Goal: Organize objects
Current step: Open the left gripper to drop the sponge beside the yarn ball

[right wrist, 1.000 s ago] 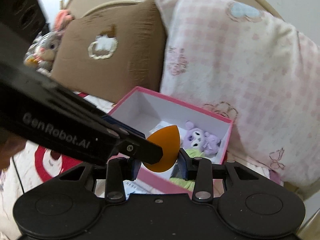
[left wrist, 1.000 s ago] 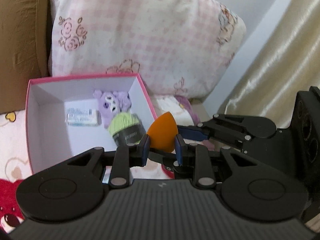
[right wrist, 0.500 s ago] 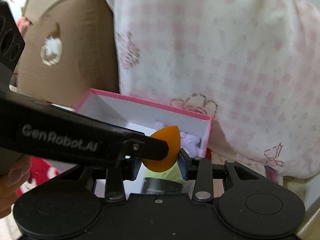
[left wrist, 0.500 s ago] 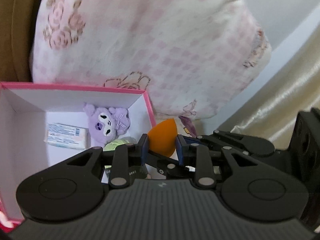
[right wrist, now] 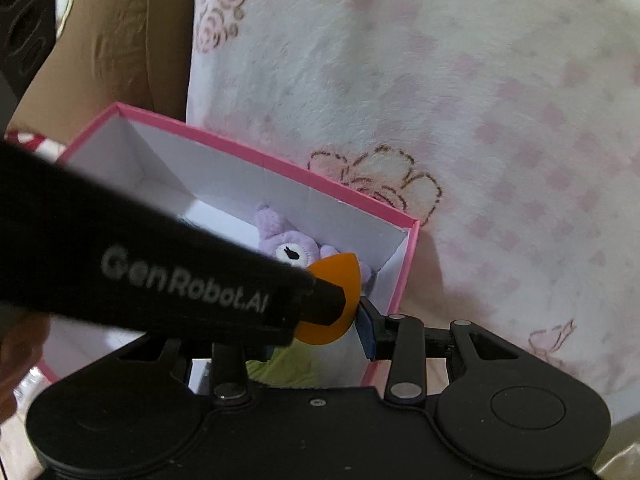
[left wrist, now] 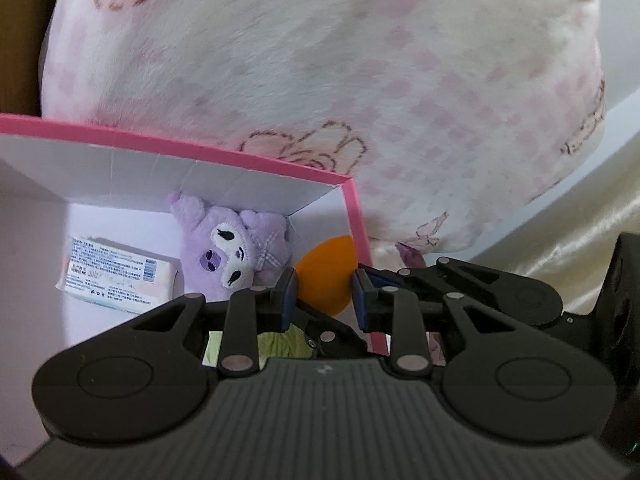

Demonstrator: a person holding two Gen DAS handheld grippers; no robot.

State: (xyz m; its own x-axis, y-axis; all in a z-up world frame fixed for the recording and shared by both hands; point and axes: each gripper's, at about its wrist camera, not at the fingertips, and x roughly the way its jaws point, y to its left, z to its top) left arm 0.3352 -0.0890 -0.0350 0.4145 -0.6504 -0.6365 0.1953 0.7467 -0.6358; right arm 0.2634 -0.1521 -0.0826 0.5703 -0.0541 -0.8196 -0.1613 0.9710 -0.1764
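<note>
Carrying the orange sponge [left wrist: 326,280] into the pink box [left wrist: 172,148], both the left gripper [left wrist: 325,294] and the right gripper [right wrist: 320,322] have their fingers clamped on it, just beside the purple plush [left wrist: 232,250]. Next, I judge, they lower and let go.

A: how are the two grippers sitting right now?

B: both tilted downward and crossed over each other. The left gripper [left wrist: 324,294] has its blue pads [left wrist: 287,294] pinched in tight on the orange sponge [left wrist: 326,276]. The right gripper [right wrist: 320,320] comes in from the side and is clamped on that same sponge.

A: can you see both right pads?

B: only one, the left gripper's black arm [right wrist: 160,272] covers the other.
</note>
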